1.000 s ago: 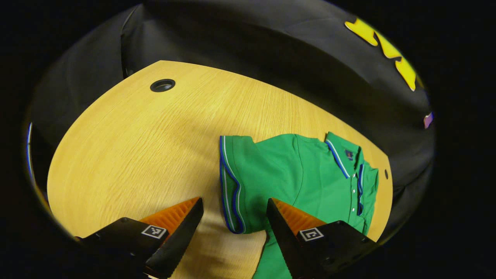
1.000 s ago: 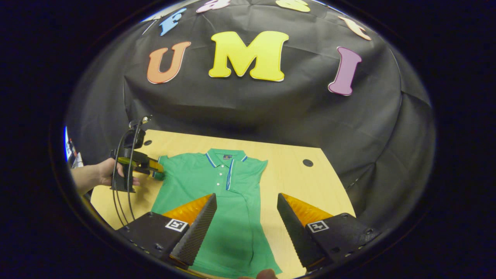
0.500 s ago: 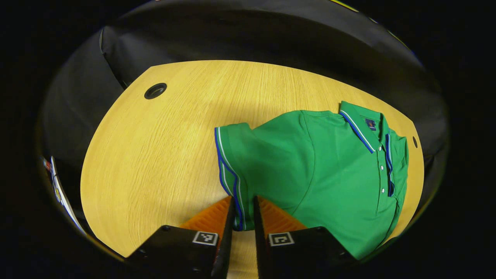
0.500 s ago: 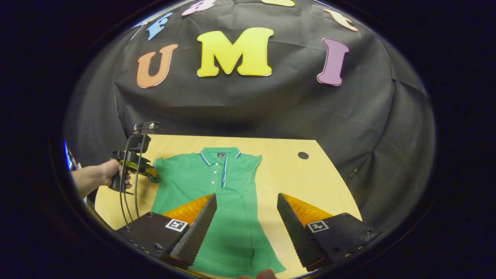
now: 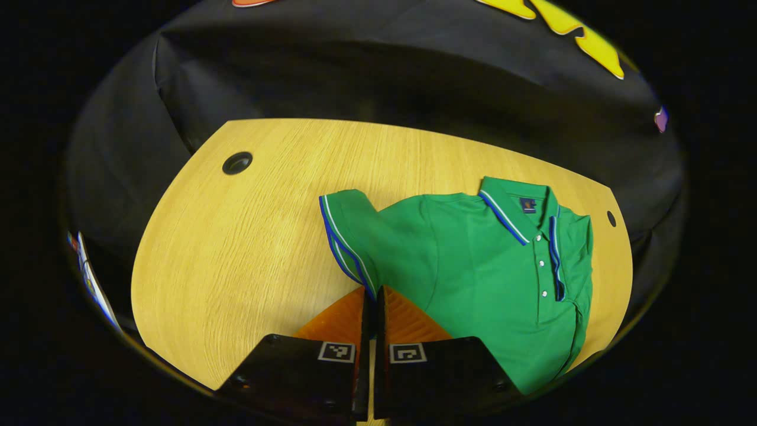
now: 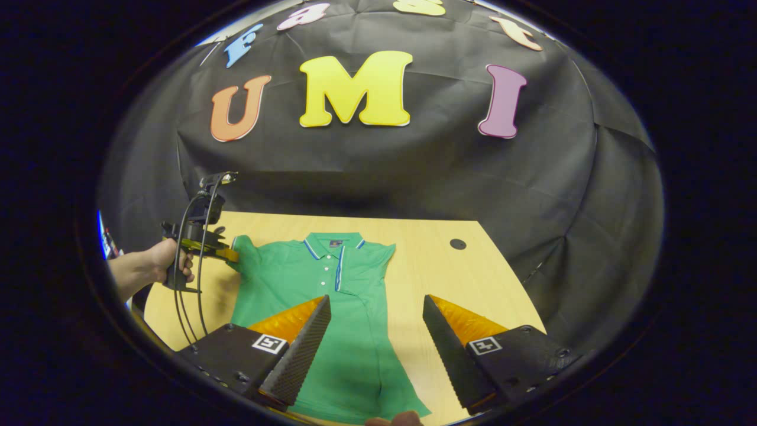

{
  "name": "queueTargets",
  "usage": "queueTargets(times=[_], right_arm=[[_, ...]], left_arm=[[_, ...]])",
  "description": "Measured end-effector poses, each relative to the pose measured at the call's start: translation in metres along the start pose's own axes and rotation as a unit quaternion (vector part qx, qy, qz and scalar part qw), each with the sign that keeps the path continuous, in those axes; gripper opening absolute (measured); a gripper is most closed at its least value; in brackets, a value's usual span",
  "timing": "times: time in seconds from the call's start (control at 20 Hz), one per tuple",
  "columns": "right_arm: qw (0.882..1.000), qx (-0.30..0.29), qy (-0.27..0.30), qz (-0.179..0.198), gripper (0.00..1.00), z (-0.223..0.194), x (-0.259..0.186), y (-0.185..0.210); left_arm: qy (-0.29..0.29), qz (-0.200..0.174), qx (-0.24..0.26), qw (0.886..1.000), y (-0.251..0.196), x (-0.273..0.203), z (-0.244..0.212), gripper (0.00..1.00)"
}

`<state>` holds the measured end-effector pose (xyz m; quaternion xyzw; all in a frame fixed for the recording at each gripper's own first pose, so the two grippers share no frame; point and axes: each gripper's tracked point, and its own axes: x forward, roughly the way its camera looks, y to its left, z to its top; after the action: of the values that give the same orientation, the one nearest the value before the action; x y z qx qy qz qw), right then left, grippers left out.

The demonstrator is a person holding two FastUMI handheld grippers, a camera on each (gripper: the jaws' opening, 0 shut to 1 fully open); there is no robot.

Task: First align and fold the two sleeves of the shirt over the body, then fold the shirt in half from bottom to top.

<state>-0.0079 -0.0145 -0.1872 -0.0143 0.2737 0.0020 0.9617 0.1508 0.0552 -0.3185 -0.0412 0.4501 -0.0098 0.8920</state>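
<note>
A green polo shirt [image 5: 485,278] with blue and white trim lies on the wooden table [image 5: 236,248], collar toward the booth wall. Its near sleeve [image 5: 349,236] is lifted off the wood, and my left gripper [image 5: 372,293] is shut on the sleeve's hem. The right gripper view has the shirt [image 6: 331,296] spread lengthways, its right sleeve lying folded over the body. There the left gripper [image 6: 227,255], held by a hand [image 6: 148,266], pinches the raised sleeve at the shirt's left side. My right gripper [image 6: 375,302] hovers open above the shirt's lower half, nothing between its fingers.
Round cable holes sit in the tabletop at the far left [image 5: 237,162] and far right [image 5: 611,218]. Cables [image 6: 189,296] hang from the left gripper down to the table's left edge. Bare wood stretches left of the shirt. A fingertip [image 6: 393,420] shows at the bottom edge.
My left gripper went from open beside the sleeve to shut on its hem, then lifted the sleeve off the table. The right gripper stayed open and nearly still.
</note>
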Motion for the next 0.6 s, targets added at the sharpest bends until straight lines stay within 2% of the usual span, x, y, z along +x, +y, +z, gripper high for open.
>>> queueTargets(times=[0.3, 0.4, 0.6], right_arm=[[1.0, 0.013, -0.015, -0.015, 0.95, 0.0, -0.016, -0.024], [0.999, 0.024, -0.017, -0.021, 0.98, -0.004, -0.02, -0.035], [0.998, 0.043, -0.016, -0.034, 0.95, -0.012, -0.026, -0.055]], left_arm=[[-0.018, -0.016, 0.063, 0.998, -0.054, -0.012, 0.022, 0.09], [-0.017, -0.029, 0.076, 0.997, -0.083, -0.011, 0.02, 0.09], [-0.005, -0.062, 0.086, 0.994, -0.136, -0.01, 0.013, 0.1]])
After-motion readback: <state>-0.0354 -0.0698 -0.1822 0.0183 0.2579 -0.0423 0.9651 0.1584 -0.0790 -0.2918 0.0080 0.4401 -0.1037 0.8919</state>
